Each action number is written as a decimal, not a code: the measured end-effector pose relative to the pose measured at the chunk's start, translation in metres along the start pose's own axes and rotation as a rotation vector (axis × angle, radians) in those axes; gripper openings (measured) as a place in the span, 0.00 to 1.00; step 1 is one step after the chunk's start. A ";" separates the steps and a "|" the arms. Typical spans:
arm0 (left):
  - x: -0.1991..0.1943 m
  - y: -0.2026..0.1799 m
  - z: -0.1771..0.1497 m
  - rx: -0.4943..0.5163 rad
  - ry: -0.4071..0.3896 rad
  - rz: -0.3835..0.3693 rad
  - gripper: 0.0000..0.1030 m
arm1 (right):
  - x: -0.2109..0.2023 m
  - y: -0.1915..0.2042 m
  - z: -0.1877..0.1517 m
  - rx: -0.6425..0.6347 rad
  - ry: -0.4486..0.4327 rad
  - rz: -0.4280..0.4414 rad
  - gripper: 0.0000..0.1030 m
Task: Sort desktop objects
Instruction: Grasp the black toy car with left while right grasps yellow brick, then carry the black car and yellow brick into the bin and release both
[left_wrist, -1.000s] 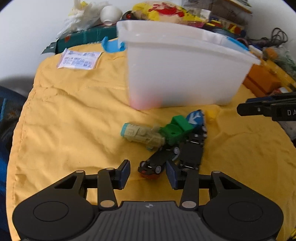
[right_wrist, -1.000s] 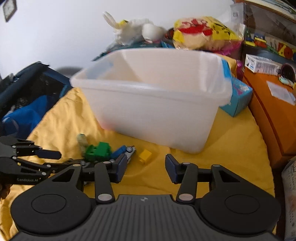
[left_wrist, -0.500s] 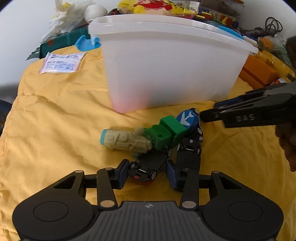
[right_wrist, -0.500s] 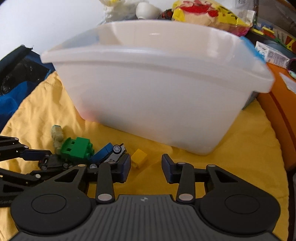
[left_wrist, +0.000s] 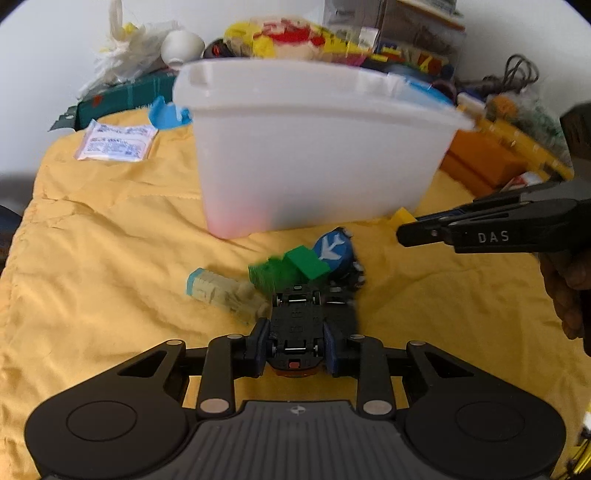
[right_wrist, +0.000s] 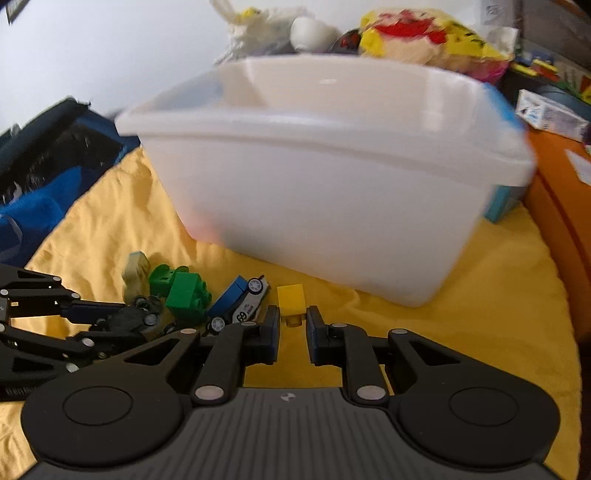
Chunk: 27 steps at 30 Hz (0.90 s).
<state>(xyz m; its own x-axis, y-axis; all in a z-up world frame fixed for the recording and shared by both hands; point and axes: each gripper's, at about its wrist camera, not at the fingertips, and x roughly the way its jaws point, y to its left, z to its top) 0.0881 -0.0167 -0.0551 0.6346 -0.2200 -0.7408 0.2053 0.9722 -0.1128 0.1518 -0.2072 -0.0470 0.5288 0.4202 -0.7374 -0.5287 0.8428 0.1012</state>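
We see left gripper (left_wrist: 294, 345) clamped on black toy car (left_wrist: 295, 321), pads against both flanks, car belly-up, chassis and wheels facing us. Car's long axis runs straight ahead between fingers, far end aimed at white tub (left_wrist: 314, 158). Car sits on yellow cloth (left_wrist: 110, 258), on our side of tub, touching green block (left_wrist: 288, 269). Right gripper (right_wrist: 292, 334) fingers apart, narrow gap. Yellow brick (right_wrist: 291, 301) just ahead of gap, near tips; contact unclear to us. Brick lies just before tub, beside blue-white car (right_wrist: 240, 301).
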 end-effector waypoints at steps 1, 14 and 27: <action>-0.008 -0.001 0.000 -0.002 -0.007 -0.004 0.32 | -0.007 -0.003 -0.002 0.008 -0.011 0.004 0.17; -0.094 -0.005 0.091 -0.038 -0.222 -0.067 0.32 | -0.103 -0.024 0.042 0.077 -0.216 0.059 0.17; -0.058 0.008 0.226 -0.044 -0.221 -0.052 0.32 | -0.091 -0.045 0.173 -0.017 -0.208 0.023 0.17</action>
<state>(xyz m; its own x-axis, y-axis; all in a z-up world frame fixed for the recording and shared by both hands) 0.2221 -0.0141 0.1365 0.7732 -0.2770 -0.5704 0.2118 0.9607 -0.1794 0.2422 -0.2250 0.1312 0.6413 0.5012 -0.5810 -0.5526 0.8270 0.1034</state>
